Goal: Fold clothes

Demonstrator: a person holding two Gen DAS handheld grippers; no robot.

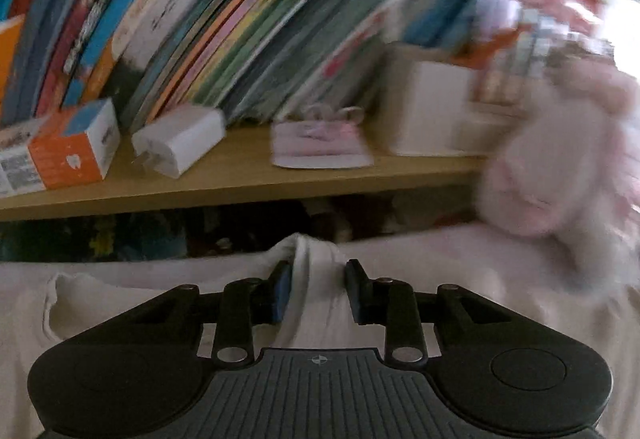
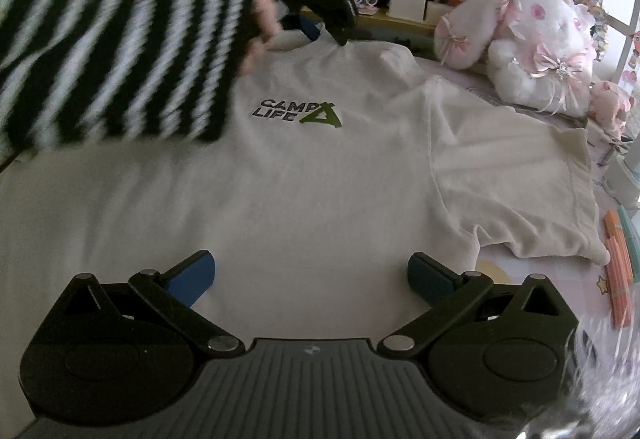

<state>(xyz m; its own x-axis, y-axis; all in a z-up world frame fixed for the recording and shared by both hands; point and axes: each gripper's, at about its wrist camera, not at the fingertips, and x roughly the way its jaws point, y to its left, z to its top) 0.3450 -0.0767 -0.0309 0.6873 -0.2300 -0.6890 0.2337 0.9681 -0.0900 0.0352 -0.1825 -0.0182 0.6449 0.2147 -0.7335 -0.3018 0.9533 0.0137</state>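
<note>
At the collar edge, left gripper (image 1: 318, 289) pinches the T-shirt (image 2: 320, 179); right gripper (image 2: 311, 281) hovers spread wide over its hem.

A cream, matt cotton-like T-shirt (image 2: 320, 179) with a flat dark and green printed logo is seen across the middle of the right wrist view, and a fuzzy black-and-white striped knit sleeve (image 2: 112, 51) fills the upper left. The matt black plastic right gripper (image 2: 312, 279), with blue rubbery pads and shiny metal pivot pins, is shown at the bottom. A smooth pale wooden shelf (image 1: 240, 175) and glossy paper books (image 1: 240, 7) occupy the upper left wrist view; a fluffy pink-and-white plush toy (image 2: 540, 39) with satin ribbons is seen upper right.
</note>
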